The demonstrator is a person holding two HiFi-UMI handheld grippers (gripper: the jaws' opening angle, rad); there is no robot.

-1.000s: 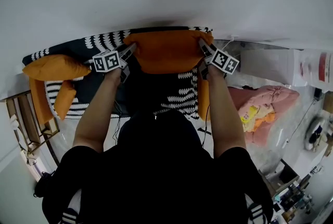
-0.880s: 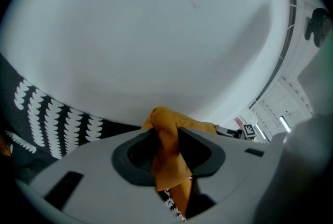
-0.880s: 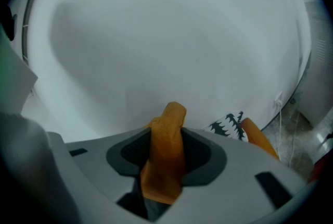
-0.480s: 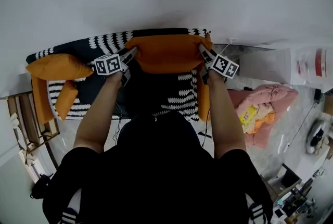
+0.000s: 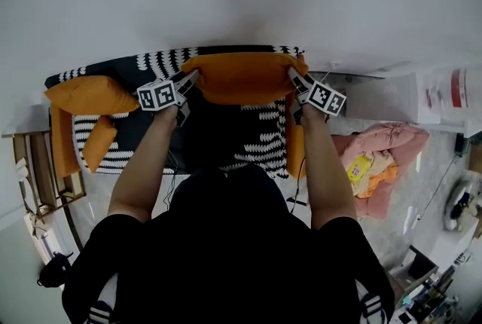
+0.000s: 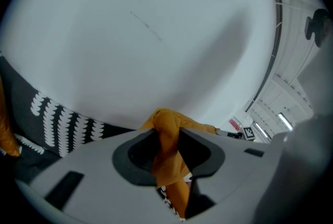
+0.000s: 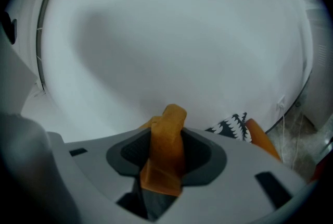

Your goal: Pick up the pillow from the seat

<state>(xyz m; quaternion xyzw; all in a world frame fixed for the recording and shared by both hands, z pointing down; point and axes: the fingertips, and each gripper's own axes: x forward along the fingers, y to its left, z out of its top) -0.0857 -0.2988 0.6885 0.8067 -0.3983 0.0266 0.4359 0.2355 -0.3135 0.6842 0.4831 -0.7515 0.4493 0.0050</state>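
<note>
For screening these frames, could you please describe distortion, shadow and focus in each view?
Head view: strong fisheye bend, pillow sharp, person's torso dark. Left gripper view: black vignette corners, pinched pillow fabric soft. Right gripper view: same vignette, broad soft shadow on the wall.

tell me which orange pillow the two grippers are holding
The wide middle pillow: the left gripper and right gripper pinch its two ends. The far-left pillow lies untouched.

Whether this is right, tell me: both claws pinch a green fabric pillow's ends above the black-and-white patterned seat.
Wrong colour: the head view shows an orange fabric pillow, not green. The left claw and right claw do pinch its ends above the black-and-white patterned seat.
</note>
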